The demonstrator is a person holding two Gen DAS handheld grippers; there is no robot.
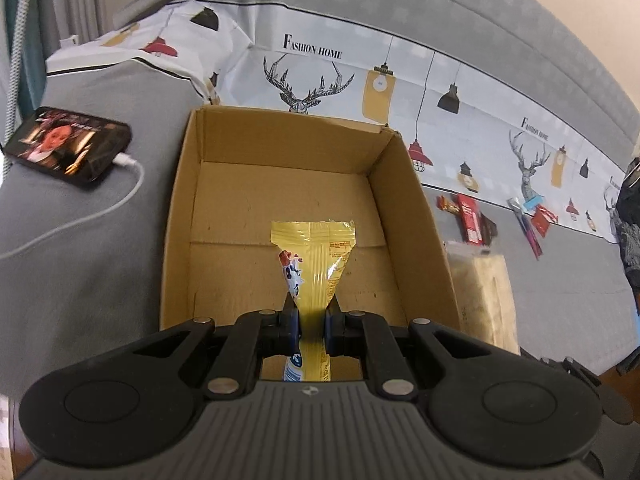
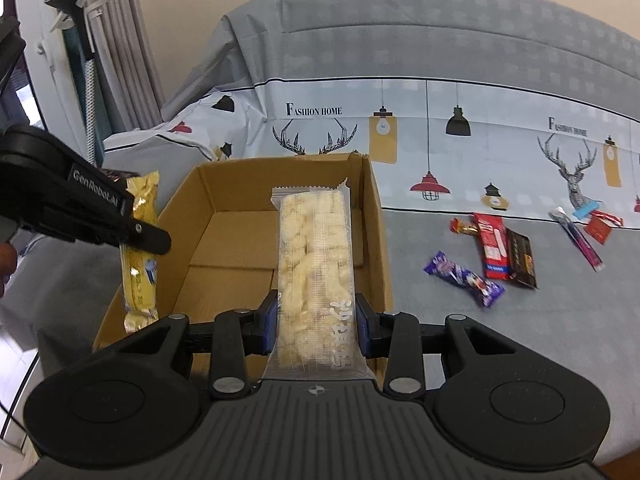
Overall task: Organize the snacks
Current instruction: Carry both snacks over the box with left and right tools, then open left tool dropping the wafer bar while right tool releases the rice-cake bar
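An open cardboard box (image 1: 412,216) (image 2: 376,216) stands on the grey bed cover, its floor bare. My left gripper (image 1: 312,322) is shut on a yellow snack packet (image 1: 316,256), which hangs over the box's near half. In the right wrist view that same yellow packet (image 2: 140,256) hangs at the box's left wall under the left gripper's black finger (image 2: 140,236). My right gripper (image 2: 316,320) is shut on a clear packet of pale puffed snack (image 2: 312,264), held lengthwise above the box's right side.
Several loose snack bars (image 2: 496,256) lie on the cover right of the box, with a purple one (image 2: 464,276) nearest. A phone (image 1: 68,148) on a white cable (image 1: 100,208) lies left of the box. A sofa back with a printed cloth rises behind.
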